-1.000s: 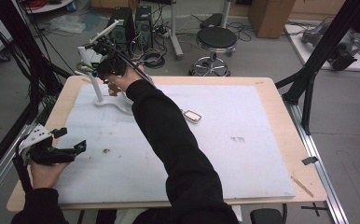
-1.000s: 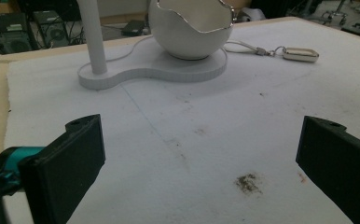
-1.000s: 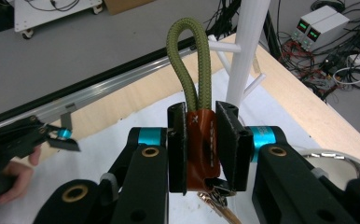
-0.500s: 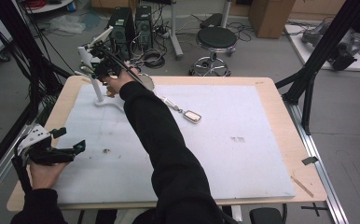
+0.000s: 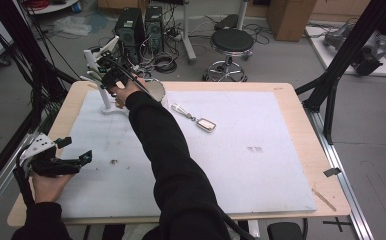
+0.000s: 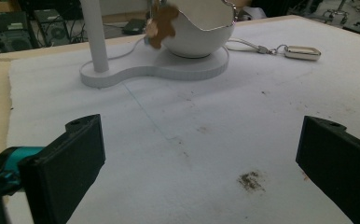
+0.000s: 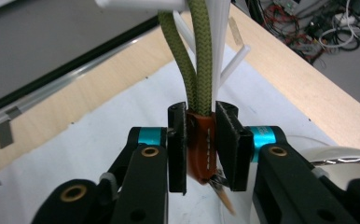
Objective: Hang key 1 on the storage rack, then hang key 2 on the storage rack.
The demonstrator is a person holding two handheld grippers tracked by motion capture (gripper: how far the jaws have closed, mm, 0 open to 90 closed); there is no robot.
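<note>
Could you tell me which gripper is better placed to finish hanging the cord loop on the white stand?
Right: the right gripper is shut on the cord loop at the stand; the left gripper waits open, far off.

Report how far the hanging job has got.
Done: the green cord seems looped over a peg of the white stand.
In hand: the right tongs clamp the orange tab at the cord's lower end.
Left: letting the tab go. Probably also the silver keychain lying on the mat, while the left tongs stand open.
</note>
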